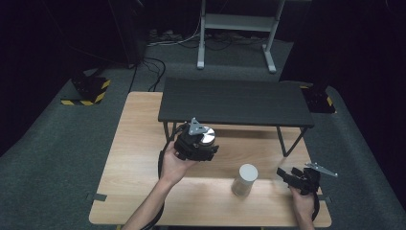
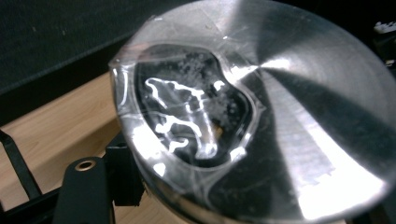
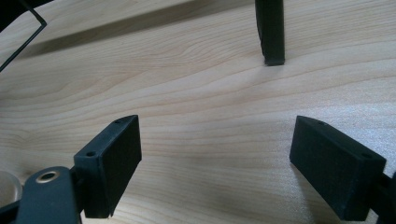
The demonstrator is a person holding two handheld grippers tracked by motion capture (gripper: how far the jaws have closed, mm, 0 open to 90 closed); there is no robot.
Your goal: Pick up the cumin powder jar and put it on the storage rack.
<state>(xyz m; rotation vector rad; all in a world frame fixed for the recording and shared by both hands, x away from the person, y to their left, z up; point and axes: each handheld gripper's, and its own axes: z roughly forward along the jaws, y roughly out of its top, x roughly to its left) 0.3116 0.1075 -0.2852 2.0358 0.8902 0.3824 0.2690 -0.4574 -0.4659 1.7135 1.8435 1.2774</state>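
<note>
1. The left gripper [image 1: 203,143] is clamped on a shiny metal lid [image 2: 261,112], held above the wooden table [image 1: 139,143], left of centre.
2. The right gripper [image 1: 287,176] rests open and empty, near right, beside the white cylinder [image 1: 244,179].
3. Judged step: carrying the lid; next, likely lowering it squarely onto the cylinder.

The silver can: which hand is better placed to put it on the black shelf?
The left. The left gripper already holds the silver can, lifted off the wooden table just in front of the black shelf. The right gripper is open, holds nothing and sits low near the table's right edge.
</note>
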